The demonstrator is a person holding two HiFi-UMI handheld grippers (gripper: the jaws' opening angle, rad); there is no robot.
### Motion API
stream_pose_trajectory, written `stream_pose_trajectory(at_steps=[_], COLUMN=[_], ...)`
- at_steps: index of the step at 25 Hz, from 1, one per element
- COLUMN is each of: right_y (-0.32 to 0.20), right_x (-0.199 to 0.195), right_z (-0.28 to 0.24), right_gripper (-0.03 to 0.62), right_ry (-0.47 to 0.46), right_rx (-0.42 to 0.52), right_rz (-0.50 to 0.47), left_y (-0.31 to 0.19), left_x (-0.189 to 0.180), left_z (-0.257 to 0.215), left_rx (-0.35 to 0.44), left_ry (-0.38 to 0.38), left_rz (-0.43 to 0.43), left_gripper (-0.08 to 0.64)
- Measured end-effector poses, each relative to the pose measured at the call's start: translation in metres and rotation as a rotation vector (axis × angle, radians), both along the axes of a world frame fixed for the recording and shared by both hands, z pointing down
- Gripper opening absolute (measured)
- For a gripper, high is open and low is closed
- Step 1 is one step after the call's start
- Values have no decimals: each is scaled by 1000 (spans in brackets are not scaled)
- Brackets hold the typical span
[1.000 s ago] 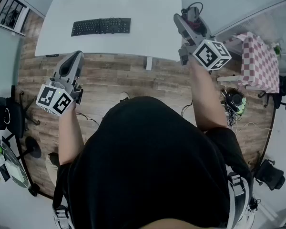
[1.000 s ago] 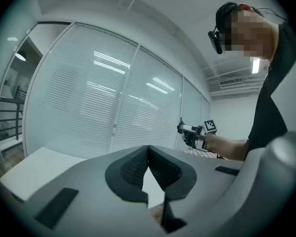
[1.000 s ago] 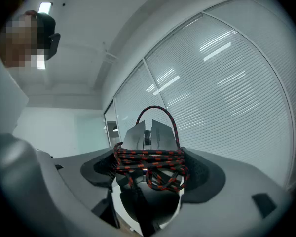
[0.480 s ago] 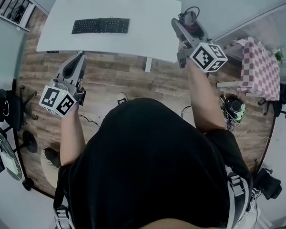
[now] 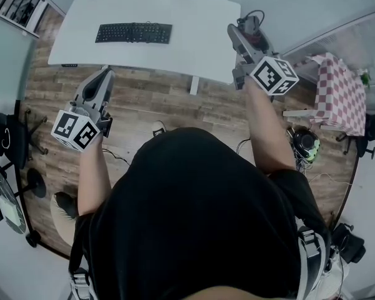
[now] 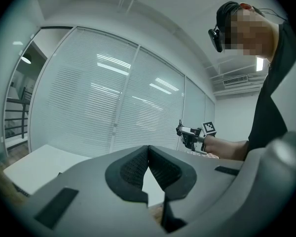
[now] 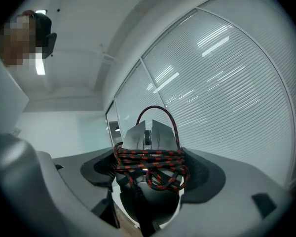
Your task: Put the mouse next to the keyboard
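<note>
A black keyboard lies on the white table, toward its left half. My right gripper hovers at the table's right edge, shut on a grey mouse with a red-and-black braided cable wound round it. In the head view the mouse shows between the jaws with a cable loop above. My left gripper hangs over the wooden floor in front of the table, left of centre, jaws shut with nothing between the pads.
A checkered-cloth table stands at the right. Black chairs and a stool sit at the left. Cables and a small device lie on the floor at right. Glass walls with blinds face both grippers.
The view shifted slightly; both grippers hold nearly the same places, the right one still carrying the mouse by the table's right edge.
</note>
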State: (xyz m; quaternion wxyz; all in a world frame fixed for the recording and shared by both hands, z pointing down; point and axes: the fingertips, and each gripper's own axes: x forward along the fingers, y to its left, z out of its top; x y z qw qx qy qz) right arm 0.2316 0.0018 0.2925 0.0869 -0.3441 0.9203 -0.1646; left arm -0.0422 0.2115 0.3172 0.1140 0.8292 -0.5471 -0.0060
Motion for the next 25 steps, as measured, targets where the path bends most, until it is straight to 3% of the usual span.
stream_pose_trajectory(at_steps=[25], right_y=[-23], right_x=[-74], right_z=[11], right_gripper=[402], right_ry=[38], right_rx=[-13], right_rz=[46], left_y=[-27], left_x=[-94], left_z=[14], left_rx=[-13], left_ry=[23], left_rz=[-4], left_gripper=[21])
